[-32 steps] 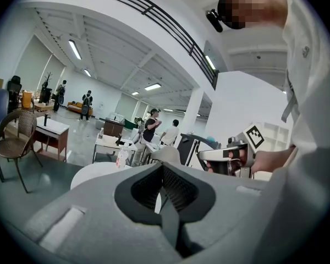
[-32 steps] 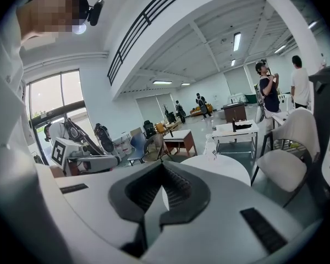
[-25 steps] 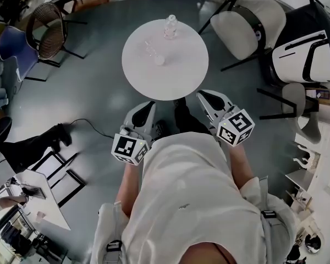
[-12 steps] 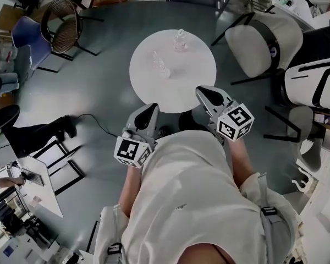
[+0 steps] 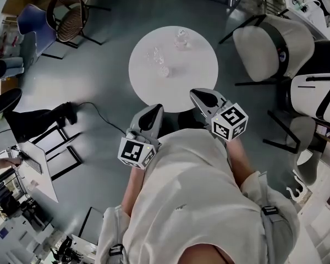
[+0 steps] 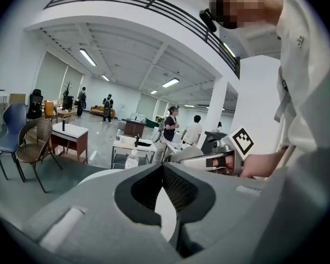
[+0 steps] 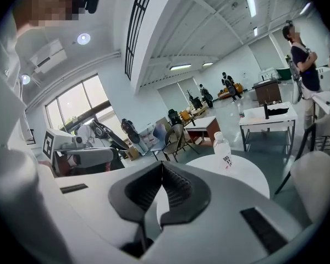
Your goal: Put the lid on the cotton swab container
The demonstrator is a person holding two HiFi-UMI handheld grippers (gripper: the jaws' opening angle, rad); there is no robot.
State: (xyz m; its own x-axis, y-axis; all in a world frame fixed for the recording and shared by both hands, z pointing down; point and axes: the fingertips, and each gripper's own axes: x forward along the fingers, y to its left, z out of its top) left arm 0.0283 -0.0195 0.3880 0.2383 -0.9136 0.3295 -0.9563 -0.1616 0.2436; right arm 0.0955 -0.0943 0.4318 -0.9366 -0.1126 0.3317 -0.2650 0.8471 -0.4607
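A round white table (image 5: pixel 195 76) stands ahead of me. On it are a small clear cotton swab container (image 5: pixel 156 54), a small clear lid (image 5: pixel 164 71) just in front of it, and a clear plastic bottle (image 5: pixel 181 37) at the far side. My left gripper (image 5: pixel 155 110) and right gripper (image 5: pixel 201 96) hover side by side at the table's near edge, well short of the objects. Both are shut with nothing between the jaws. The bottle (image 6: pixel 132 159) shows past the left gripper (image 6: pixel 163 166), and the bottle (image 7: pixel 223 154) also shows past the right gripper (image 7: pixel 163 166).
A white chair (image 5: pixel 269 43) stands right of the table. A wicker chair (image 5: pixel 71 15) and a blue chair (image 5: pixel 36 23) are at the far left. A cable (image 5: pixel 99 120) runs across the grey floor. A person's dark leg (image 5: pixel 33 128) lies at left, and a white desk (image 5: pixel 38 172) at lower left.
The table has shifted a little in the head view as I move. Both grippers stay shut and empty, drifting slightly toward the table's near edge.
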